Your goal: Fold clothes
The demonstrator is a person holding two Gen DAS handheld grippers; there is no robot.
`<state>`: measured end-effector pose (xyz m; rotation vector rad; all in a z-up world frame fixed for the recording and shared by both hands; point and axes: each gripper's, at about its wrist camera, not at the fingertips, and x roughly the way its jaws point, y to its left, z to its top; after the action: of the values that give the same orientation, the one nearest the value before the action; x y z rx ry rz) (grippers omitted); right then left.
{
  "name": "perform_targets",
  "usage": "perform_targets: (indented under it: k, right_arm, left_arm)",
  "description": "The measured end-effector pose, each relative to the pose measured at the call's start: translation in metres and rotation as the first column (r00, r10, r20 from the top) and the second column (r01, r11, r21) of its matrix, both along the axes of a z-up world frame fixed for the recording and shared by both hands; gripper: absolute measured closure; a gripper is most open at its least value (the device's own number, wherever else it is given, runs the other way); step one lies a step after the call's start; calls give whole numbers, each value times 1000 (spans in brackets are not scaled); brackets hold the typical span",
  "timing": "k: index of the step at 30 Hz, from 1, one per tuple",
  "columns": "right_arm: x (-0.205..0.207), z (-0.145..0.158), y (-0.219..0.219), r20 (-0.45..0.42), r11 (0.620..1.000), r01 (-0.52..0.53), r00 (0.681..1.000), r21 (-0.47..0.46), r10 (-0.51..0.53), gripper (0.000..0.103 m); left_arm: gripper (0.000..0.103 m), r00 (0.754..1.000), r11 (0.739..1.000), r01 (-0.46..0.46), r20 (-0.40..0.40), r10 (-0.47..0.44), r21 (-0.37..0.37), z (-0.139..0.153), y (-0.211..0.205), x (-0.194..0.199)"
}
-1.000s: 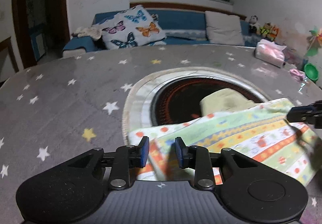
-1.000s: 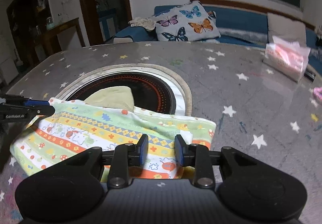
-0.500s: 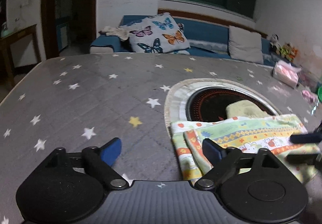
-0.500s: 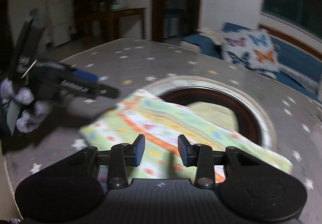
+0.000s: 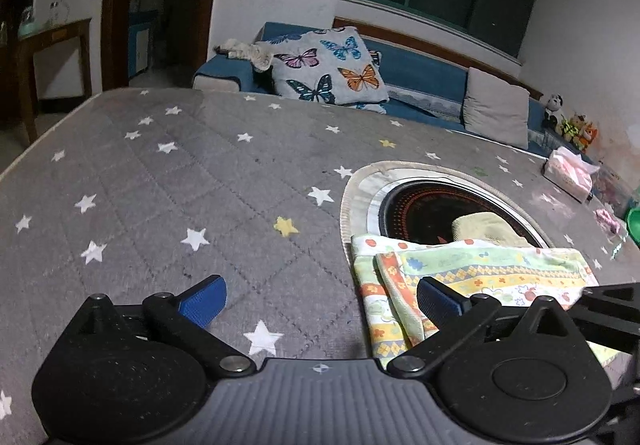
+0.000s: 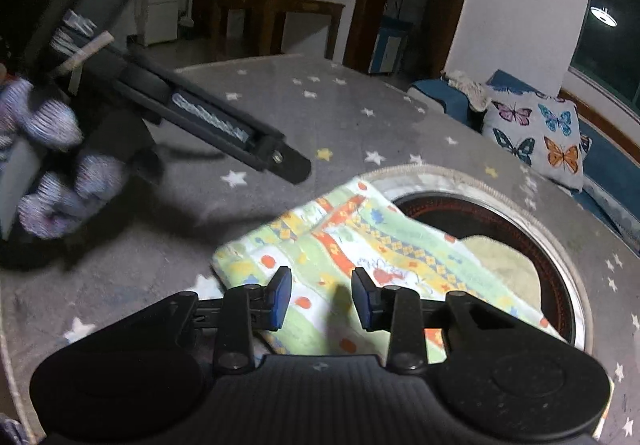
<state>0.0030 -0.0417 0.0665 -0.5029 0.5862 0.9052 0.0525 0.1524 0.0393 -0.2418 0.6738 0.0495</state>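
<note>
left wrist view: left claw (image 5: 320,303) now wide apart, off the cloth (image 5: 472,273)

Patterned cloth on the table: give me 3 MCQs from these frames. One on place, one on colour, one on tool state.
1. Where does the patterned cloth lie?
A. on the sofa
B. partly over the round black burner
C. on the floor

2. What colour are the pads on the left tool?
A. red
B. white
C. blue

3. What state is the left tool in?
A. open wide, holding nothing
B. shut on the cloth
C. shut on a cushion

Answers:
1 B, the cloth's far edge overlaps the burner set in the star-print table.
2 C, both pads show blue.
3 A, its fingers stand far apart above bare table, with nothing between them.
</note>
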Motion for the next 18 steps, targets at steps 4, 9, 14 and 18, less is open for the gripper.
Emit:
perform_targets:
  k: [4,9,14,18]
  right_arm:
    - [-12,1,9,-15,997,-76,997,-7,76,59]
    - [-21,-16,27,7,991,-117,993,-64,118,57]
    - [-16,-14,24,-12,996,-87,996,-37,86,73]
    - [-9,-2,13,-58,998,-49,997,34,51,77]
  left_arm:
    - [0,999,997,-21,-28,19,-68,-3,5,4]
    - [0,998,987,-37,-60,28,-155,-7,6,5]
    - [0,996,965,-52,-87,31,-256,-10,5,4]
    - [0,994,937,-71,-105,36,-343,-11,4,3]
